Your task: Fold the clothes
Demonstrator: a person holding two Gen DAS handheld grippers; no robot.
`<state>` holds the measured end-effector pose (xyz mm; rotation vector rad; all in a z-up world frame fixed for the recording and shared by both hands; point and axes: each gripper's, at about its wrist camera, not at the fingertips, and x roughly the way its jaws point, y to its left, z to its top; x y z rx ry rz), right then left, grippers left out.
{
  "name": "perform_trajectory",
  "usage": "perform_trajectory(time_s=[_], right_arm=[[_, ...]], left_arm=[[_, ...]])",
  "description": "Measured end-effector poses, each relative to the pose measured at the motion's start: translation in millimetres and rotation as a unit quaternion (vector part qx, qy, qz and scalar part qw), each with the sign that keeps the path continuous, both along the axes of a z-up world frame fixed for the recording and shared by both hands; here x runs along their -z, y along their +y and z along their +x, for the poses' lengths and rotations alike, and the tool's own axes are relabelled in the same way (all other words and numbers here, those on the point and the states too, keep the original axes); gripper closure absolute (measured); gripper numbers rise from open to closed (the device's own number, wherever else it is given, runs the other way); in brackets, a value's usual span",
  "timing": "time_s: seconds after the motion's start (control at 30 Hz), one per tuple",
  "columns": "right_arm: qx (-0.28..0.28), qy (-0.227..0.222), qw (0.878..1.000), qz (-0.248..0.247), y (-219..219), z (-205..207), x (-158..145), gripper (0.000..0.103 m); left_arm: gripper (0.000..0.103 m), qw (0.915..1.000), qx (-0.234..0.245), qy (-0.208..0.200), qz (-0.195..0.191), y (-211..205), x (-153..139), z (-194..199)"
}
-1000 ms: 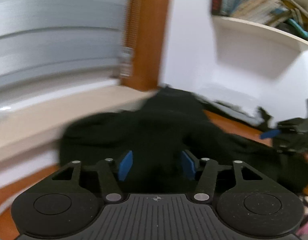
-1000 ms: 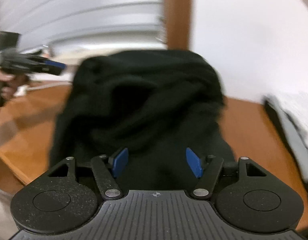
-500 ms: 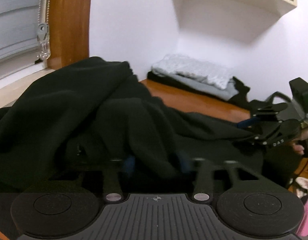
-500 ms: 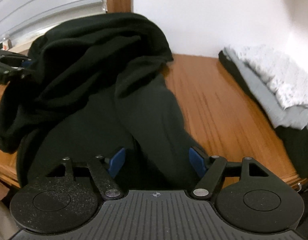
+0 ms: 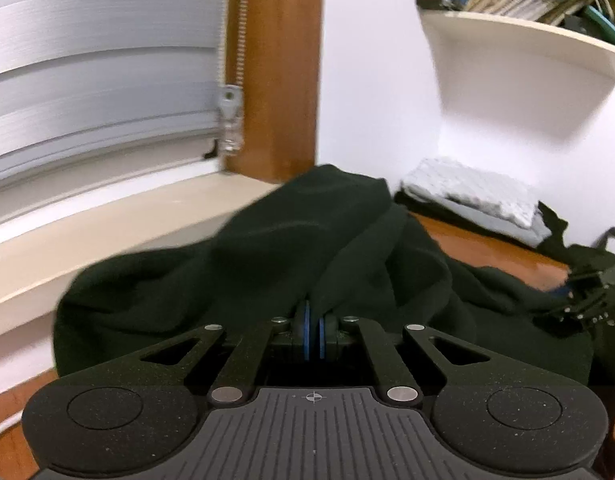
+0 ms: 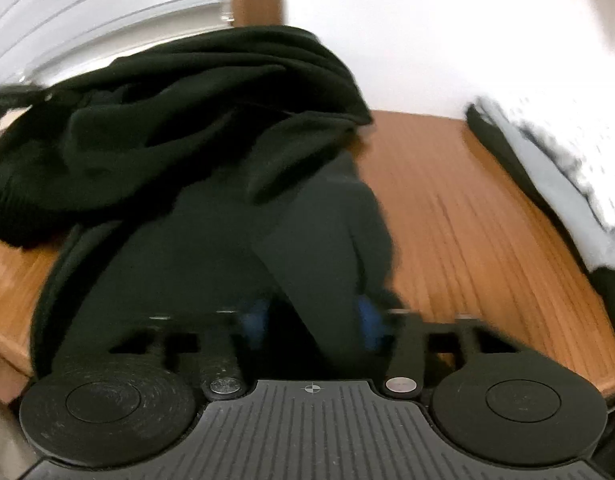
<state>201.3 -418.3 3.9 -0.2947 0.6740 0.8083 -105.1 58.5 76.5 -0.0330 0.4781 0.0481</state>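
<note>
A black garment [image 5: 291, 256] lies bunched on a wooden table. My left gripper [image 5: 313, 326] is shut, its blue pads pinching a fold of the black cloth. In the right wrist view the same garment [image 6: 195, 128] is heaped at the left and a flat part of it runs down between my right gripper's [image 6: 313, 320] blue pads. Those pads stand apart and are blurred, with cloth lying between them. The right gripper also shows at the far right of the left wrist view [image 5: 583, 300].
A folded pile of grey and white clothes [image 5: 479, 196] lies at the back right by the white wall; it also shows in the right wrist view [image 6: 567, 176]. Bare wooden table [image 6: 459, 216] lies between. Window blinds [image 5: 87, 80], a pale sill [image 5: 107, 232] and a bookshelf [image 5: 527, 32] stand behind.
My left gripper has shut on a fold of the black garment and lifted back. My right gripper's pads have moved closer together around the cloth.
</note>
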Motion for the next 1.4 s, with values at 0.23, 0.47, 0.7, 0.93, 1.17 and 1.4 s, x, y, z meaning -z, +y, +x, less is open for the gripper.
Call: perform_trajectory(time_s=[0.23, 0.47, 0.7, 0.93, 1.17, 1.4], right_arm=[[0.032, -0.093, 0.993, -0.060, 0, 13, -37, 0.096], [0.073, -0.196, 0.973, -0.103, 2, 54, -89, 0.096], [0.126, -0.312, 0.936, -0.106, 5, 105, -189, 0.096], [0.202, -0.315, 0.921, -0.110, -4, 175, -220, 0.095], [0.187, -0.217, 0.949, -0.133, -13, 194, -154, 0.053], [0.129, -0.148, 0.973, -0.124, -58, 150, -109, 0.044]], left_arm=[[0.099, 0.9997, -0.016, -0.016, 0.012, 25, -14, -8], [0.099, 0.9985, -0.042, -0.035, 0.011, 57, -30, -21], [0.099, 0.9976, -0.051, -0.044, 0.013, 80, -43, -29], [0.099, 0.9992, -0.025, -0.028, 0.014, 76, -36, -17], [0.099, 0.9996, 0.019, -0.021, 0.004, 66, -20, -14], [0.099, 0.9979, 0.047, -0.039, -0.023, 71, 2, -15]])
